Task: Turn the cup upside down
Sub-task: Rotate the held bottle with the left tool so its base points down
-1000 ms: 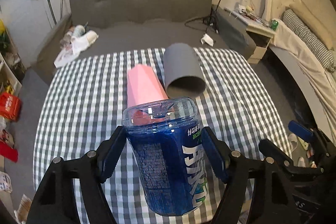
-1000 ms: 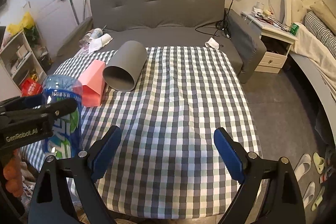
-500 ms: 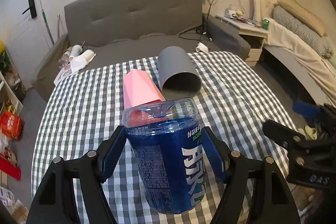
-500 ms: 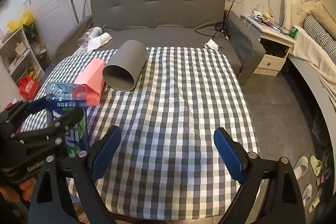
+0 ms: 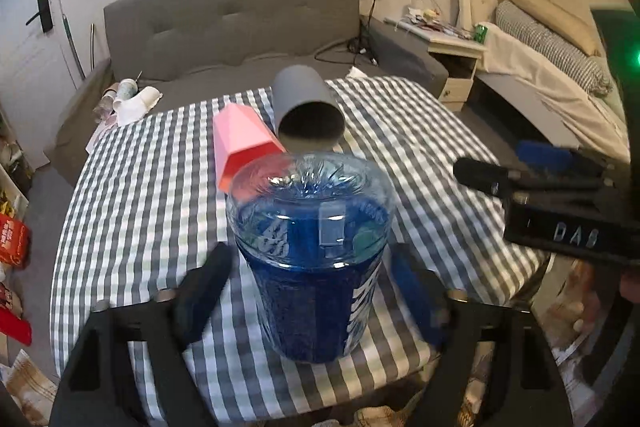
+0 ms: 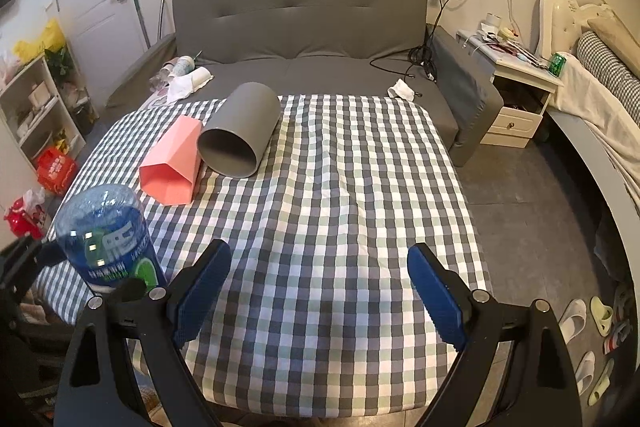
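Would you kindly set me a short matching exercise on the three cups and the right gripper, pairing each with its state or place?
Things:
1. blue cup
2. pink cup
3. grey cup
4. right gripper

States:
A. open, holding nothing
B. on its side, round mouth facing the cameras
C. standing base up at the cloth's near left, between the left gripper's fingers
D. on its side, angular mouth, left of the round one

Pairs: 1-C, 2-D, 3-B, 4-A
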Demonstrator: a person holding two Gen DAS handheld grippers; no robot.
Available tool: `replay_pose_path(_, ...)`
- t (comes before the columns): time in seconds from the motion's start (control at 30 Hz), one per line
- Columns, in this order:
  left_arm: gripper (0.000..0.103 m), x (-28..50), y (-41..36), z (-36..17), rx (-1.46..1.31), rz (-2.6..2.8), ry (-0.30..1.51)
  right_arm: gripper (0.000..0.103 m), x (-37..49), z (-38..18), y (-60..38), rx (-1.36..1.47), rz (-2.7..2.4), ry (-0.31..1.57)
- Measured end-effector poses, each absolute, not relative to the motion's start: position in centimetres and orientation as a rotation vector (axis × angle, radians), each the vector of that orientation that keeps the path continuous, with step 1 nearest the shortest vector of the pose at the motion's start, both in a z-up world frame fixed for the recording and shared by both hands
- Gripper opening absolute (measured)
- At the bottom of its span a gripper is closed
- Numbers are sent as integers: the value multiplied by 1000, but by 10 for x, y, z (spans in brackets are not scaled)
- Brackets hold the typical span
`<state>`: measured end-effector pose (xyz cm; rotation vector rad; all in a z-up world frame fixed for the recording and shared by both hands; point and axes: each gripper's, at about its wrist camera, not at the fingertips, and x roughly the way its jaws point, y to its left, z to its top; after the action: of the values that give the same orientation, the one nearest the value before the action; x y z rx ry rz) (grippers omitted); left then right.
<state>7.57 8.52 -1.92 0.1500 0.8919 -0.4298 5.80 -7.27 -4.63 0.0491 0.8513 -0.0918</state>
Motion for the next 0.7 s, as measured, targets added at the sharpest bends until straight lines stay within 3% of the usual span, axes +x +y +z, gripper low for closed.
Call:
replay_pose_path(0.2, 89, 65, 78, -39, 172, -470, 934, 90, 53, -44, -73, 50, -95, 844)
replay_pose_path(0.27, 82, 62, 76, -42, 184, -473, 937, 90, 51, -44, -73, 50, -95, 842)
replay_pose_path(0.3, 71, 61, 75, -43, 215, -450, 918, 90, 51, -43, -74, 50, -96, 842)
replay_pose_path(0.7, 71, 93, 79, -28, 142, -411, 861, 90, 49, -44, -71, 39, -91, 840)
